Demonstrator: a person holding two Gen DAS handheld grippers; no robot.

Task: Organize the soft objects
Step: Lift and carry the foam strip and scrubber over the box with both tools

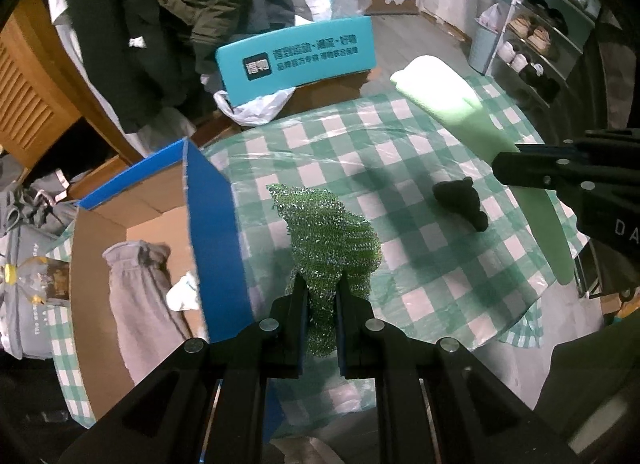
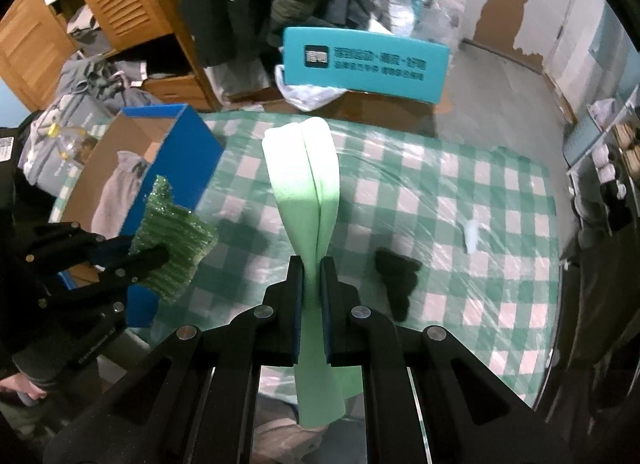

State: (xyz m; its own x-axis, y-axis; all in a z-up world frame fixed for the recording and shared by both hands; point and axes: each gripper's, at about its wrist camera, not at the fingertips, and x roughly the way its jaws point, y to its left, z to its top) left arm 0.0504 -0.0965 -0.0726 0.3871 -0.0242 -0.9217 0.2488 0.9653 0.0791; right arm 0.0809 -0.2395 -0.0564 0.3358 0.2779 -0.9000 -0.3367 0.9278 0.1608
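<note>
Pinching green mesh scrubber (image 1: 326,248) between left tool (image 1: 322,292) tips.

The checked table (image 2: 460,192) lies open across its middle and right, broken only by a black toy (image 2: 394,276) and a small white scrap (image 2: 471,234); the box (image 1: 212,224) stands at the left edge, its blue wall upright beside the left gripper (image 1: 322,296); inside, grey cloth (image 1: 140,296) fills part of the floor; a teal chair back (image 2: 366,64) borders the far edge.
</note>
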